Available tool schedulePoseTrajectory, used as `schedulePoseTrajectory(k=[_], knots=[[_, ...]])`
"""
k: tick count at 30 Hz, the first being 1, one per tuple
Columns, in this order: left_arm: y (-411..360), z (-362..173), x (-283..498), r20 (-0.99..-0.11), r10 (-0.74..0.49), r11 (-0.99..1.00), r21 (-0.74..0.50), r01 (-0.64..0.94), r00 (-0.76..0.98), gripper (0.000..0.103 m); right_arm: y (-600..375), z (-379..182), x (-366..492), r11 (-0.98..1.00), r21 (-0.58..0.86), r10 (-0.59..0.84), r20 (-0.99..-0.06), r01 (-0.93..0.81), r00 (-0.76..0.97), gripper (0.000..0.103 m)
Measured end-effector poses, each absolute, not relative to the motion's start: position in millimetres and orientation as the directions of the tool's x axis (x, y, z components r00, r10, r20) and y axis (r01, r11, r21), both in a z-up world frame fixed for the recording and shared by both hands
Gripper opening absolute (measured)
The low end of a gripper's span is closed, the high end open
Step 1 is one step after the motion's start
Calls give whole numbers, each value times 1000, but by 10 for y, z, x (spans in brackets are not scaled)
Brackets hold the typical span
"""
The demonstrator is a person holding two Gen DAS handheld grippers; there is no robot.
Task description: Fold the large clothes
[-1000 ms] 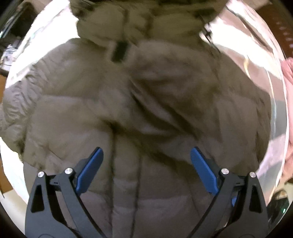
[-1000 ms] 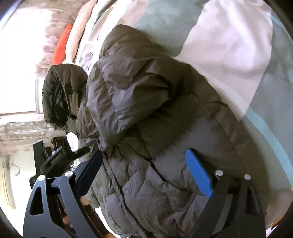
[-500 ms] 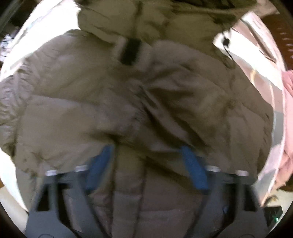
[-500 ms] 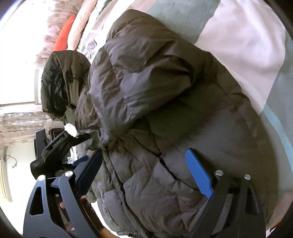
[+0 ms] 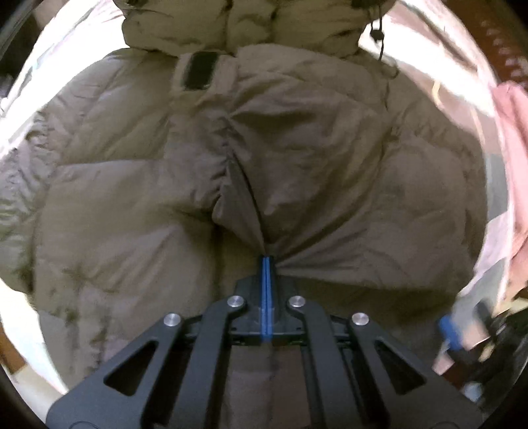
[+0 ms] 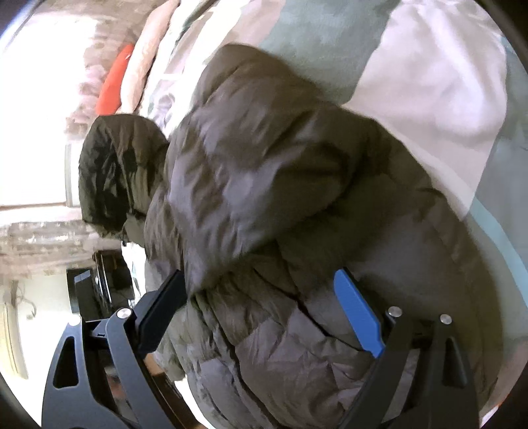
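Looking through the left wrist view, I see my left claw point(image 5: 266, 264) has just been closing: a second ago its blue pads stood wide apart over the coat, and they are pressed together on a pinch of fabric at the lower centre of the frame. The one puffy olive coat point(image 5: 297, 158) fills that view more fully than before, spread on the bed point(image 6: 429, 82), its hood point(image 5: 244, 29) at the top edge. In the right wrist view, my right claw point(image 6: 260, 310) is released as before, jaws wide over the coat's lower half. I count one coat, one hood, two claws, one orange pillow point(image 6: 115, 79) at upper left.
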State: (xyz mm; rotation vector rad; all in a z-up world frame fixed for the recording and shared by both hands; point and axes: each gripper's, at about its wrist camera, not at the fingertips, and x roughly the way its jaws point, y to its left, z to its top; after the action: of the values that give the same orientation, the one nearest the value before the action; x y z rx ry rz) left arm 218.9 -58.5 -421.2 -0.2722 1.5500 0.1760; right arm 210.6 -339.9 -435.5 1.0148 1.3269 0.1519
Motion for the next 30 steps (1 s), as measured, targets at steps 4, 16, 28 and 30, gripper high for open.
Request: schedulePoseTrajectory(k=[4, 16, 28, 30], knots=[[-531, -4244, 2057, -999, -37, 961, -30, -274, -20, 0, -3391, -4394, 2106, 588, 669, 612, -736, 455, 291, 92], [109, -4150, 1779, -998, 36, 934, 54, -353, -58, 0, -3230, -4503, 2149, 543, 693, 652, -704, 474, 282, 92], [-123, -3850, 2221, -982, -148, 948, -174, -266, 115, 83, -3238, -4521, 2113, 562, 677, 638, -721, 476, 272, 92], [-227, -3927, 2279, -983, -158, 951, -176, -253, 90, 82, -3254, -4500, 2123, 548, 687, 640, -712, 477, 289, 92]])
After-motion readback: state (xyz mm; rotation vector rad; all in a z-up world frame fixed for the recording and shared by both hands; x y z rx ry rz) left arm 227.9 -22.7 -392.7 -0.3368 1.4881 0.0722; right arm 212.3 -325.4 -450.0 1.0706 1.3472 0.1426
